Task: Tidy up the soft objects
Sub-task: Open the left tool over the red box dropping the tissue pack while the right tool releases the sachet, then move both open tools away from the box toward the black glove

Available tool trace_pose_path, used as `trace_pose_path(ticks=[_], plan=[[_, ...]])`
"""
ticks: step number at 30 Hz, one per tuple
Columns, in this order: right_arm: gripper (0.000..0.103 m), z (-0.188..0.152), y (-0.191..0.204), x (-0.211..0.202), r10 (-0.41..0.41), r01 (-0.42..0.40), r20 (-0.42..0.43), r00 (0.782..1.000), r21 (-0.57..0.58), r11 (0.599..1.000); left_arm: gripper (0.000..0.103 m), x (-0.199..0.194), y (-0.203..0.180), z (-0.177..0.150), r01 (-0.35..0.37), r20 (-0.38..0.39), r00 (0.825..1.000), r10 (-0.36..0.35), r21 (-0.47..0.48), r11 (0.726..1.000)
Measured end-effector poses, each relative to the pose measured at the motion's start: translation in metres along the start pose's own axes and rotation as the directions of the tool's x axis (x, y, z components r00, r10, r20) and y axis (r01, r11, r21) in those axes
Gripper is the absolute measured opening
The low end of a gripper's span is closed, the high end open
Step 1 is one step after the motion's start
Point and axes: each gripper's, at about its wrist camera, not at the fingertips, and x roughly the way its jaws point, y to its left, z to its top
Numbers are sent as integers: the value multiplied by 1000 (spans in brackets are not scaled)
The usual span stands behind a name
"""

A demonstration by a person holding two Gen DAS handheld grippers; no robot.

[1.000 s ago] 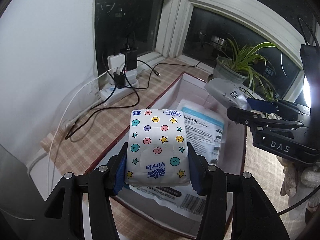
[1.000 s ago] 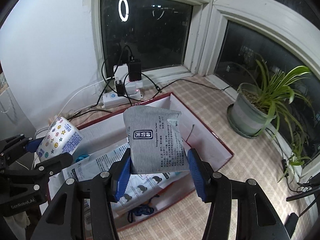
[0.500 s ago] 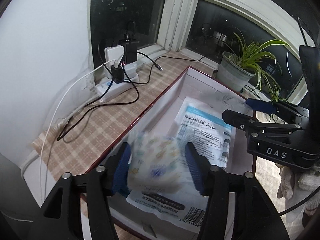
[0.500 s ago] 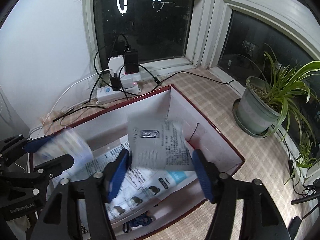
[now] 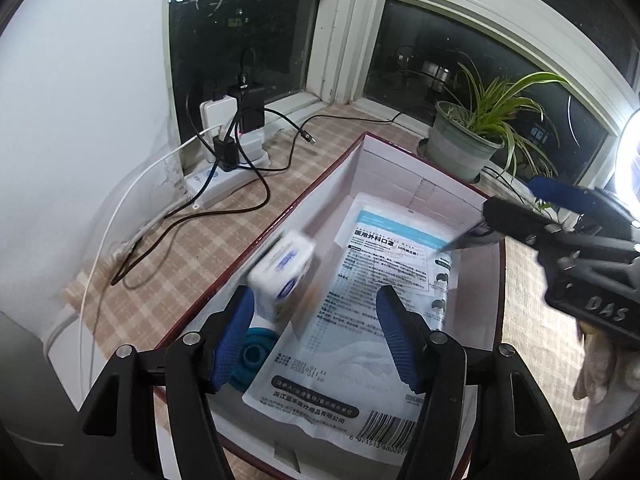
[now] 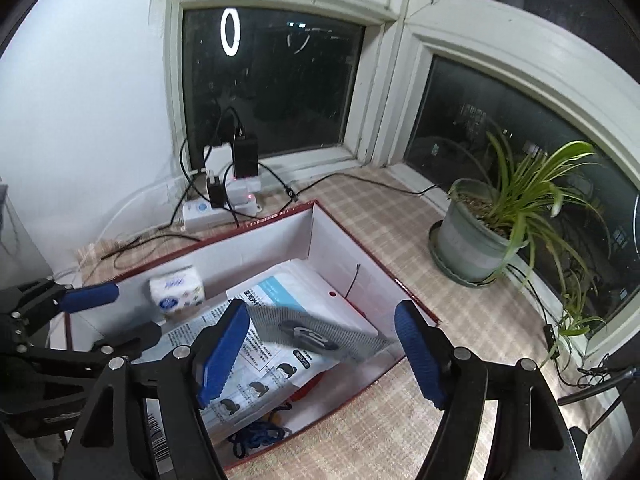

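A: Well, both sets of fingers are spread wide with nothing between them. Why hold them over the box like that?

B: My guess is that they hang above its open top so soft packs land inside. The left gripper sits at the lower middle of its view, and the tissue pack is blurred just ahead of its left pad, against the box's left wall. I cannot tell whether it is resting or in mid-air.

A: And the right side?

B: The right gripper is at the lower middle of its own view. A grey pouch, also blurred, lies tilted between its blue pads without touching either, above the mask packet.

A: What are these things like?

B: That tissue pack is a small, plump block in thin printed film; it should squash easily. As for the pouch, it is flat and crinkly, with fine print and a dark label. Flat on the box floor lies the mask packet, a broad, glossy sheet with blue print and a barcode. A blue cord lies coiled at the box's lower edge.

A: And the box itself?

B: Stiff card, white inside, dark red rim, standing on a checked cloth over the counter.
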Motion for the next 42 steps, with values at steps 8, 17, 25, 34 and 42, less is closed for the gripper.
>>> trace_pose_path(ticks=[8,17,25,34,42], plan=[[73,-1,-5,-31,-8,7,51,999,23,1000,63,-7,-4,-3,1,3,1000,-1,6,1000],[73,-11,-12,-58,-18,16,79,997,32,999,63,-23,-17,-6,1,36,999,-1,10,1000],[76,-41,-46,-86,-7,-1,76,997,111,994,63,-37,-37,-13,12,59,998,-13,8,1000],[78,-95,-99,-121,-47,36,52,998,198,980,63,-47,-79,-31,53,56,997,-55,25,998],[79,-162,-164,-157,-93,82,19,996,316,945,69,-48,-141,-44,119,38,992,-122,72,990]])
